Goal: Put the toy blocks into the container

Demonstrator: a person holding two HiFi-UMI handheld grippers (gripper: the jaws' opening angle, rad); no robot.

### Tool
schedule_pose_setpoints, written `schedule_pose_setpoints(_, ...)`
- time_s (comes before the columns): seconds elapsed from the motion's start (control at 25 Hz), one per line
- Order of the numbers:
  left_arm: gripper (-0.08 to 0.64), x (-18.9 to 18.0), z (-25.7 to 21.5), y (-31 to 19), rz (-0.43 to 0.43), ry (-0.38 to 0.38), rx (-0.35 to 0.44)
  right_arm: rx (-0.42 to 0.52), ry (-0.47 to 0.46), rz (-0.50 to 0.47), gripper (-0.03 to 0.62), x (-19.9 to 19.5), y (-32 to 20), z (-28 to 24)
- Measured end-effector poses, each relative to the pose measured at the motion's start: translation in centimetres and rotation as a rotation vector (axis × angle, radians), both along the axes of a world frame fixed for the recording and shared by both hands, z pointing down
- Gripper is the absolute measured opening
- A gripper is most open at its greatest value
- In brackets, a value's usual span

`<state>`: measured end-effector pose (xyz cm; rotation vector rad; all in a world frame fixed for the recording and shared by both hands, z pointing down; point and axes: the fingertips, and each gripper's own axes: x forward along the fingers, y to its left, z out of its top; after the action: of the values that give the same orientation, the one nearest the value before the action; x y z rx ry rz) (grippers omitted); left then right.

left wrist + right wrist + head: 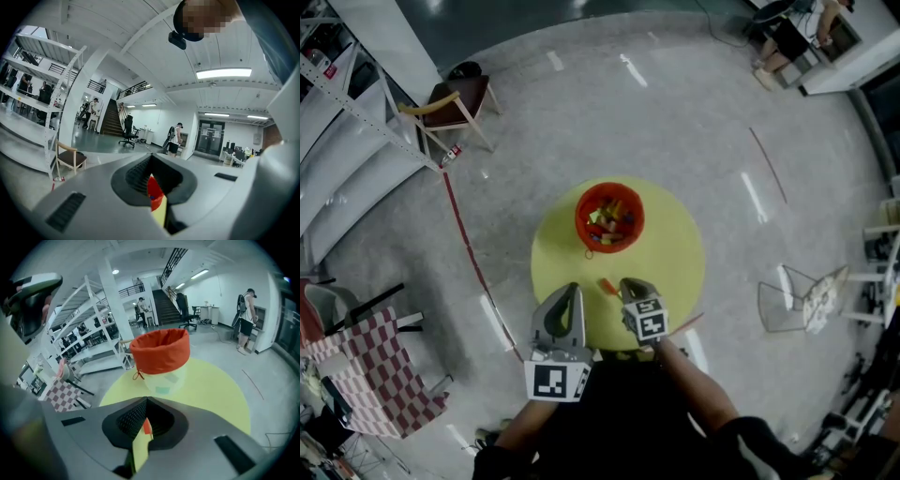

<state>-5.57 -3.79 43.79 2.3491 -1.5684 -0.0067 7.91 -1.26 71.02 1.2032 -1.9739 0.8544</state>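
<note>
Reaching for orange block [607, 287] just left of right gripper [631, 285], jaws closed on nothing; need to reopen, straddle it, clamp, carry to red container [609, 217] ahead.

A grey speckled floor [675, 122] fills a large, bright hall. A wooden chair [450, 103] stands beside white shelving [33, 93]; a dark staircase [111, 119] rises behind.

You've got bright, even light from ceiling strips [224, 73] — white glare streaks the glossy floor [628, 70]. Both gripper views bulge and darken at the edges — the right gripper [146, 401], nearest, looks soft.
</note>
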Motion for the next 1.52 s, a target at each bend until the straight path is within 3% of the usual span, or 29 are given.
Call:
schedule_pose_setpoints(0.28, -0.002, 0.2, 0.2, 0.2, 0.004, 0.003, -0.006, -0.15, 0.024, -0.107, 0.002, -1.4, 3.1, 5.0)
schedule_pose_setpoints(0.44, -0.002, 0.1, 0.0, 0.3, 0.003, 0.003, -0.008, -0.239, 0.057, -0.164, 0.108, -1.8, 4.8, 7.0)
schedule_pose_setpoints(1.0, -0.002, -0.3, 0.3, 0.4, -0.004, -0.001, -0.015, -0.379, 0.251, -0.244, 0.114, -1.0, 6.3, 12.2)
schedule_pose_setpoints(1.08, -0.002, -0.3, 0.5, 0.4, -0.008, 0.0, -0.019, -0.386, 0.261, -0.235, 0.112, -0.8, 6.3, 12.6)
schedule_pose_setpoints(1.16, -0.002, -0.4, 0.6, 0.4, -0.01, 0.003, -0.022, -0.381, 0.242, -0.226, 0.061, -0.9, 6.2, 12.6)
schedule_pose_setpoints(1.36, -0.002, -0.5, 0.6, 0.2, -0.009, 0.006, -0.026, -0.377, 0.192, -0.221, 0.058, -1.4, 6.2, 11.0)
schedule_pose_setpoints(1.52, -0.002, -0.6, 0.4, -0.1, -0.007, 0.01, -0.018, -0.291, 0.107, -0.23, 0.058, -2.7, 5.0, 7.3)
